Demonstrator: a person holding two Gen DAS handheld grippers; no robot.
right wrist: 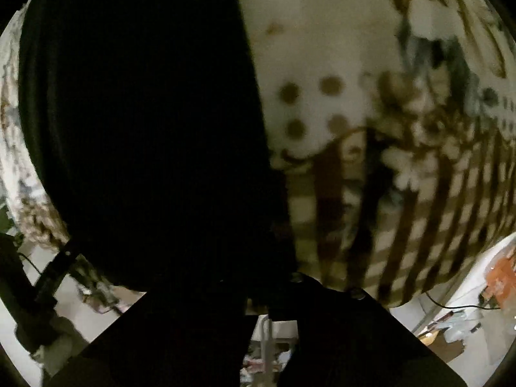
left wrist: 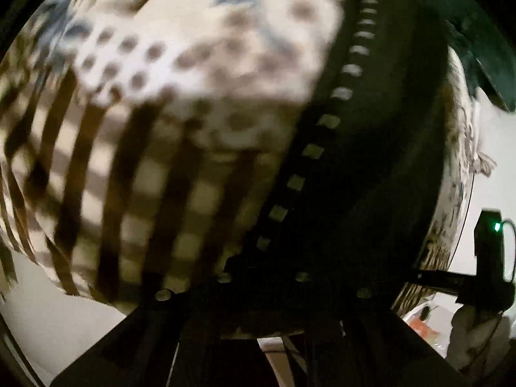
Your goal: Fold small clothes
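The black garment [left wrist: 380, 148] lies on a patterned cloth [left wrist: 180, 74] printed with dots, checks and flowers. In the left wrist view it runs as a dark band from upper right to lower centre, with a row of pale squares along its left edge. In the right wrist view the black garment [right wrist: 145, 135] fills the left and centre of the frame, and the patterned cloth [right wrist: 371, 103] shows on the right.

The left gripper [left wrist: 274, 293] sits at bottom centre of its view, its dark fingers meeting at the near edge of the garment. The jaws are closed; black fabric appears to lie between them, but darkness and blur prevent confirmation of a grip. The right gripper [right wrist: 271, 293] sits at bottom centre of its own view, also closed, its tips at the garment's lower edge. Whether it pinches fabric cannot be told.

Both grippers point steeply down at the same near hem, judged as a two-point hold: gripping one edge at two places keeps it straight when it is lifted and carried over for a fold.

At the right edge of the left view stands a dark device [left wrist: 490, 245] with a green light, clear of the cloth.
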